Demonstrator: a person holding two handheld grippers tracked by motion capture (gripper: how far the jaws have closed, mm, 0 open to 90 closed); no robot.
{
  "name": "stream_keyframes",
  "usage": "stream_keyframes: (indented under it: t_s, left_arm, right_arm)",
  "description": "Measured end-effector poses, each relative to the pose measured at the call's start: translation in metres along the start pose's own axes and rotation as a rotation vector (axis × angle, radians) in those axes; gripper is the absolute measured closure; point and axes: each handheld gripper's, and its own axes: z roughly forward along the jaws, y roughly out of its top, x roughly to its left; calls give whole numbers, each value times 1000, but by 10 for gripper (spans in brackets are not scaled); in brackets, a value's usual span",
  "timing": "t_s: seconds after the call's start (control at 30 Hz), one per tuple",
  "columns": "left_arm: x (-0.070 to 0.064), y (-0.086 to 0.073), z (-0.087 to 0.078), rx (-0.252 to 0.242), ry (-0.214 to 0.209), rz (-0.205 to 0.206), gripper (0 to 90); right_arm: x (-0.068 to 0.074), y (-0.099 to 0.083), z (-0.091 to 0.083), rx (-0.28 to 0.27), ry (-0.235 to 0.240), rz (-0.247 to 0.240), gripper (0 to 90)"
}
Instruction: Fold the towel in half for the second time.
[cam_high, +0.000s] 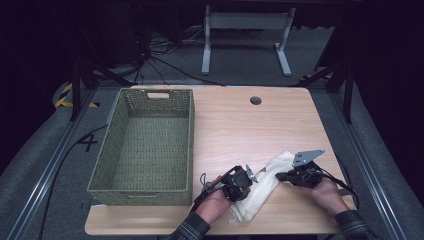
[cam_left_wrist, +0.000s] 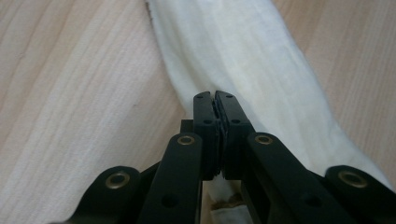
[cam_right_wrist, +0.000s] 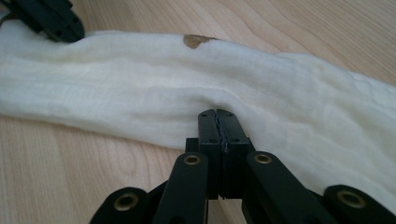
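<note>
Cloth (cam_high: 262, 182), soft and limp, sags unless taken at edges; left gripper (cam_left_wrist: 215, 100) and right gripper (cam_right_wrist: 217, 116) apparently pinch it, basket (cam_high: 150, 187) at nine o'clock.

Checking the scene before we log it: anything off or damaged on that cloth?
One thing: the white cloth carries a small brown mark at its far edge in the right gripper view, maybe a stain or tag. Otherwise it just lies rumpled beside the green basket.
</note>
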Motion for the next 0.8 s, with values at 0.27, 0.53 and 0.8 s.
stream_keyframes:
  t_s: [0.27, 0.53, 0.8]
  left_arm:
    - [-13, 4, 4, -4, -33, 37, 876]
    - [-23, 8, 8, -12, -52, 72, 879]
    - [-30, 11, 11, -24, -67, 93, 879]
  right_arm:
    - [-12, 7, 8, -25, 26, 1, 898]
    - [-17, 17, 17, -32, 36, -16, 897]
    - [-23, 28, 28, -52, 61, -24, 898]
